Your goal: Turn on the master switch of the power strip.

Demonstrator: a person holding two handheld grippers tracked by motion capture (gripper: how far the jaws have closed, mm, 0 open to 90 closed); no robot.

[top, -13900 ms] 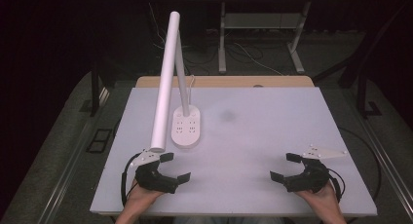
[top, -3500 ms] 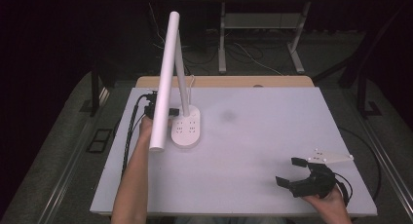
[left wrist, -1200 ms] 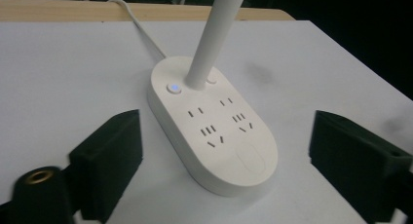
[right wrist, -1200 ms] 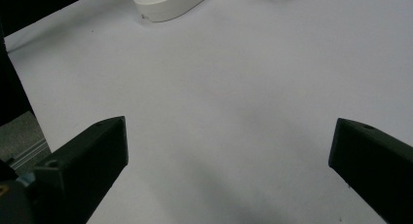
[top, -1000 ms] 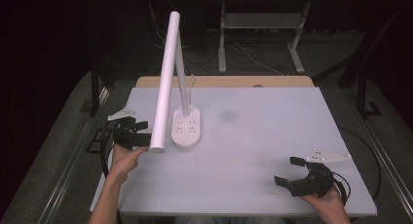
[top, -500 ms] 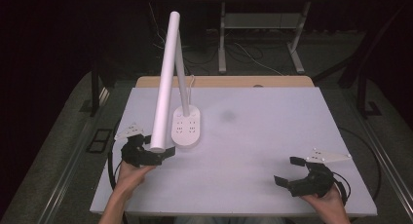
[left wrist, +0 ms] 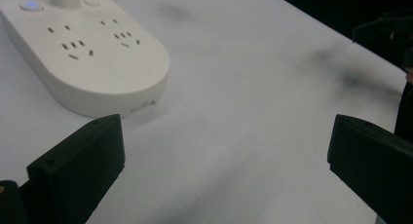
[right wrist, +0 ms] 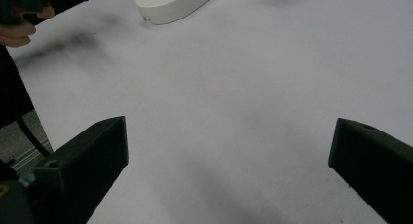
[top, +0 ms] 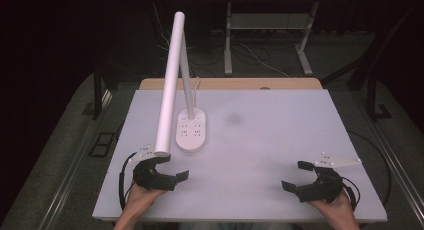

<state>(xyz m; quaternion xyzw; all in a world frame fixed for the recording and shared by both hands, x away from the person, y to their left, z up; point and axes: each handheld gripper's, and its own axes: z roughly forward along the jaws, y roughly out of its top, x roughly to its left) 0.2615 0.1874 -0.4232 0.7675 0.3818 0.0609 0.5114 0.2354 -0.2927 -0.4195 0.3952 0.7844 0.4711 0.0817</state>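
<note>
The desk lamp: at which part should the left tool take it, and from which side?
Probably the thin upright stem just above the lamp's base, from the person's side. The stem is narrow enough for the open left tool; the base looks too broad and flat.

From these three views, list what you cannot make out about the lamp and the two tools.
- Lamp base: its far end and stem run off the top edge of the left gripper view.
- Socket markings on the lamp base: too small in the high view.
- Lamp head: its underside faces away from the high view.
- Left tool: the lamp head's tip overlaps it in the high view.
- Right tool: its grip is covered by the hand.
</note>
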